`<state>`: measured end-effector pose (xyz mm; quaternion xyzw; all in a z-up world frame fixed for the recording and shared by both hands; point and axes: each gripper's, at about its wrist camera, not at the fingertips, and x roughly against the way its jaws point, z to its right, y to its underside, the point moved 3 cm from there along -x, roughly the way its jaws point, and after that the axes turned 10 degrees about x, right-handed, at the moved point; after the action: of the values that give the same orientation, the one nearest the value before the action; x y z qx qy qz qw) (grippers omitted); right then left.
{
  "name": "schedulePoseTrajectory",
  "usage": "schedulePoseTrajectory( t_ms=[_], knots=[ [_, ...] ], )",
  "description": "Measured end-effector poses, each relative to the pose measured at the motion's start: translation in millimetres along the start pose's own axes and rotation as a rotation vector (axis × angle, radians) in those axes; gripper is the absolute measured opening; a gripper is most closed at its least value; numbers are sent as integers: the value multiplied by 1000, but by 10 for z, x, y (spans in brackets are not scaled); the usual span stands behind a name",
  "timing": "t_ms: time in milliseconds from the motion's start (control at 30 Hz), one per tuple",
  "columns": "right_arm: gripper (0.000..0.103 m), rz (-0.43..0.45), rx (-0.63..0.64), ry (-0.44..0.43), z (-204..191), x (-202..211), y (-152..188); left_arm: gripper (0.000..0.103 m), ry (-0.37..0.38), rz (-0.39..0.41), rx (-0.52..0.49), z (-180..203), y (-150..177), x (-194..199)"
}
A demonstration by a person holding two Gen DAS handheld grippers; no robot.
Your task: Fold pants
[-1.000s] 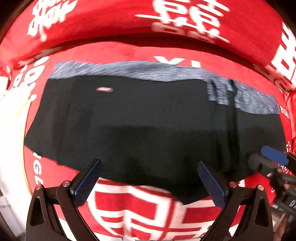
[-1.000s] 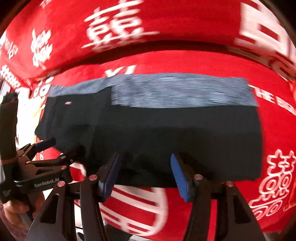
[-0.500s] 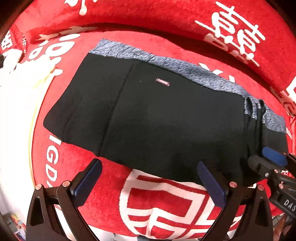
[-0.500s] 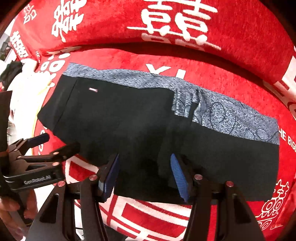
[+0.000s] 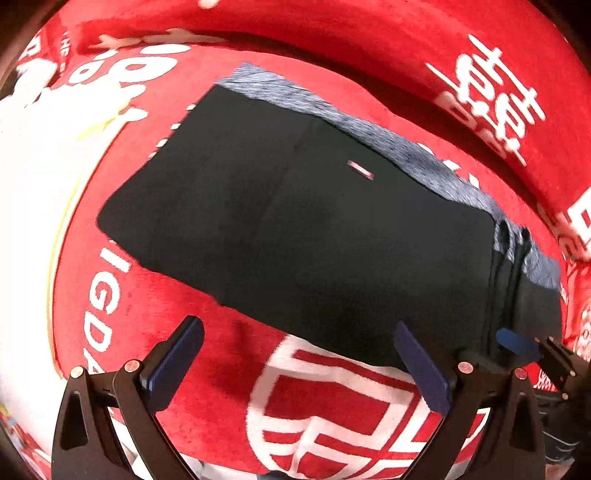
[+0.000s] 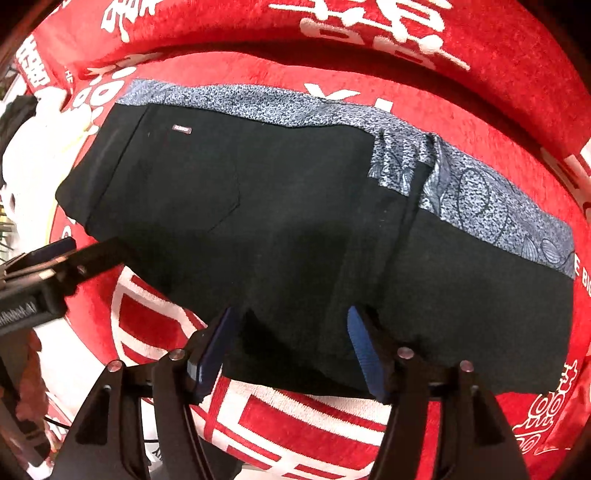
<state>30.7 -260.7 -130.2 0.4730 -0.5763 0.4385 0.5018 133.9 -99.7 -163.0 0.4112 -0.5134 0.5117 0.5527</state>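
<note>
Black pants (image 5: 332,236) (image 6: 258,221) lie flat on the red blanket, with a blue-grey patterned strip (image 6: 480,195) along their far edge and a small label (image 5: 360,170). My left gripper (image 5: 295,332) hangs open and wide above the near edge of the pants, with nothing between its fingers. My right gripper (image 6: 291,317) hovers over the near edge further right. Its jaws are opening, and black cloth shows between the blue pads (image 6: 364,350) without being pinched. Each gripper shows in the other's view: the right gripper (image 5: 517,343) and the left gripper (image 6: 55,251).
The red blanket (image 5: 351,398) with white characters covers the seat and rises as a backrest (image 6: 369,33) behind the pants. A white cloth (image 5: 29,177) lies at the left. A hand (image 6: 29,369) holds the left gripper's handle.
Both grippers slid leftward along the near edge of the pants and sank a little. Both views rolled, so the pants now look tilted. The right jaws stand slightly wider.
</note>
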Motion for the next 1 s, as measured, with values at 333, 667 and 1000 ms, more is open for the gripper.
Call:
schedulePoseTrajectory(
  t_ms=[333,667,1000],
  knots=[
    [75,-20,9,15,-59,-35,-35,103,23,21,26,-129,-81,47],
    [81,-41,37,44,-149,-116,-93,103,142,33,111,-378,-164,97],
    [89,-55,68,48,-185,-204,-164,103,395,46,232,-802,-262,33]
  ],
)
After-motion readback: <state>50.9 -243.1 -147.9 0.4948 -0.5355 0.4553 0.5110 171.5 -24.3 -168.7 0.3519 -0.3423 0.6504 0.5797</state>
